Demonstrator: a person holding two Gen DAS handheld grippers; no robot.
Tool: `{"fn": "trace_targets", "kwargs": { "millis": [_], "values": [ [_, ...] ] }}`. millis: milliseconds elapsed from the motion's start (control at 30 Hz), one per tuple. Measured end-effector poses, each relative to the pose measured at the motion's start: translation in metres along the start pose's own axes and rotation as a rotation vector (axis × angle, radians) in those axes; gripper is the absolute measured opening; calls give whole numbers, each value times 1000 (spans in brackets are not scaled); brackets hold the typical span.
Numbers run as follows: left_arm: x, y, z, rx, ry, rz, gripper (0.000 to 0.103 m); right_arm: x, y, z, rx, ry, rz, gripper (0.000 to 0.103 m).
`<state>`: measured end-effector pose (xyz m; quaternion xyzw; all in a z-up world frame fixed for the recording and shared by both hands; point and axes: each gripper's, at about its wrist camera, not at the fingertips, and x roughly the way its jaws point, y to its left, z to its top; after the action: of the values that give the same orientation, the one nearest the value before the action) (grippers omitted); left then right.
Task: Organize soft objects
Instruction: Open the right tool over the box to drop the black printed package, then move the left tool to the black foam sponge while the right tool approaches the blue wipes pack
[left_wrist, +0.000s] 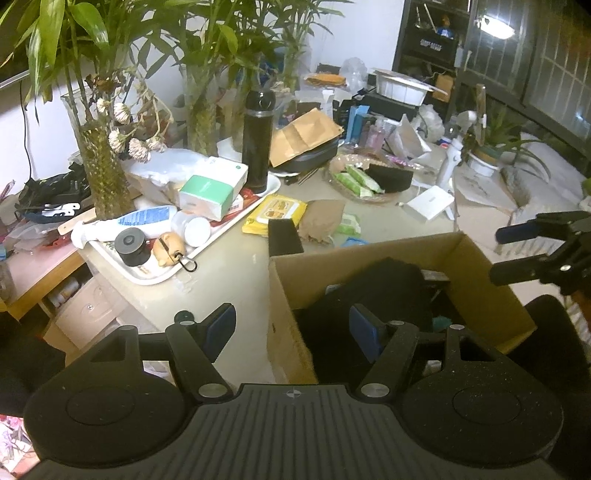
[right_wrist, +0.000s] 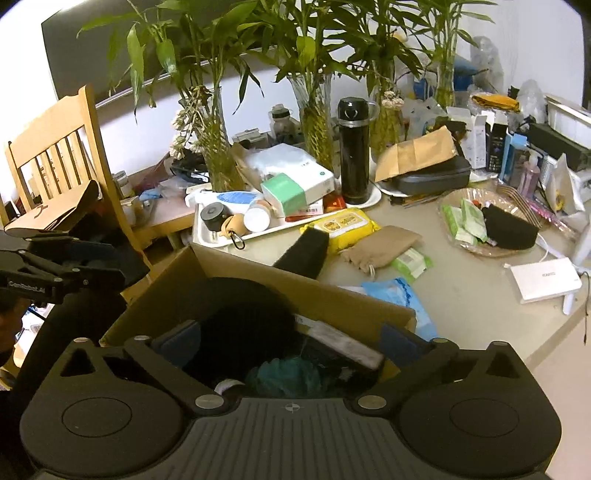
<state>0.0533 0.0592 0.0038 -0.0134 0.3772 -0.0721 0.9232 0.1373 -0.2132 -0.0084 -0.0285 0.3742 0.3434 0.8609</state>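
Here the cardboard box (right_wrist: 354, 306) is taken as the landmark on the counter (right_wrist: 472, 295). Well to the left of the box, a wooden chair (right_wrist: 55, 144) is seen in the right wrist view. Just left of the box the left tongs (left_wrist: 291, 328) are held with their jaws spread; in the left wrist view one blue pad lies outside the box's near wall and the other over its inside, and nothing is pinched between them. Behind the box and to its left, a white tray (right_wrist: 207, 236) is set, loaded with bottles and a green-and-white carton (right_wrist: 295, 190). A black flask (right_wrist: 354, 147) stands upright farther behind the box. Inside the box a black soft item (right_wrist: 243, 325) is piled, with a teal cloth (right_wrist: 284, 376) beside it. Over the open box the right tongs (right_wrist: 291, 341) are held, jaws spread wide, no object gripped. Against the box's far wall a black soft piece (right_wrist: 306, 251) is propped, touching a yellow wipes pack (right_wrist: 341, 227). Just right of that pack a tan pouch (right_wrist: 380, 245) is laid. Well to the right behind the box, a shallow basket (right_wrist: 517, 195) is placed, holding green packets and a black soft pad (right_wrist: 509, 229).
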Motion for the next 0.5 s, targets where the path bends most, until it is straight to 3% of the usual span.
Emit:
{"fn": "trace_targets", "kwargs": {
  "millis": [500],
  "values": [
    [5, 1, 4, 4, 9, -1, 67, -15, -20, -12, 74, 12, -56, 103]
  ]
}}
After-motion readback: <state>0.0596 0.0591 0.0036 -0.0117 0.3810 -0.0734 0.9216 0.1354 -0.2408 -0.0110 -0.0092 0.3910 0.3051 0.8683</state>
